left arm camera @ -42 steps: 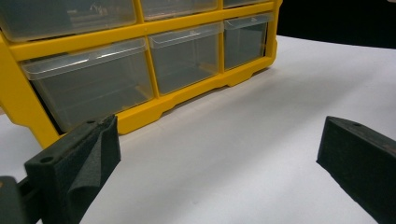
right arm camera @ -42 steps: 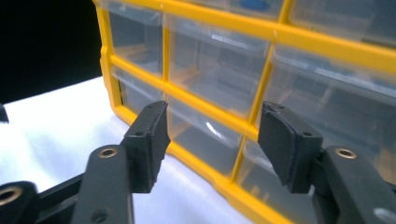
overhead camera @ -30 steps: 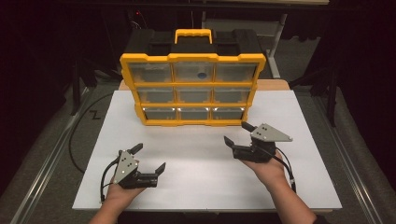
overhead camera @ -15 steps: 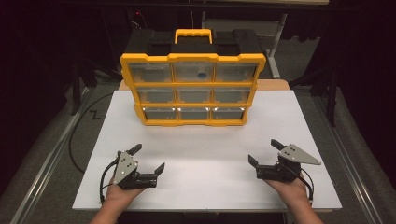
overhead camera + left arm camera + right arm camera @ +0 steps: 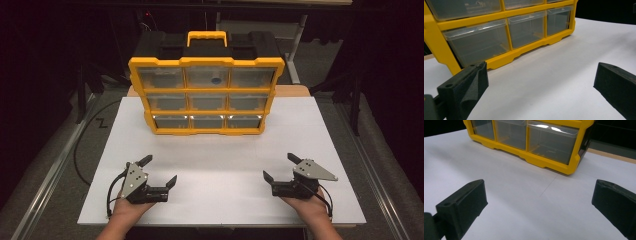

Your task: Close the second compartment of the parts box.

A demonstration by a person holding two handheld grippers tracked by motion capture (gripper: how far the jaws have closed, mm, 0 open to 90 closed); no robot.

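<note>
At the tabletop's (image 5: 220,165) near edge, the right gripper (image 5: 284,170) has drawn back from the middle and sunk low; its jaws have just been opening and now stand wide, empty. The left gripper (image 5: 159,171), unmoved, gapes empty too. The yellow plastic organizer (image 5: 206,95), with clear glossy drawers, stands at the matte white far side.

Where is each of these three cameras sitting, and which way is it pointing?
High view: above the person's side of the white table, looking forward and down at the yellow drawer cabinet; both hands with the left tongs and right tongs show, open.
Left gripper view: rides on the left tongs, facing the cabinet's bottom drawers; its two black jaws show.
Right gripper view: rides on the right tongs, facing the same cabinet; its two jaws show.
Shared: all see the cabinet and table.
</note>
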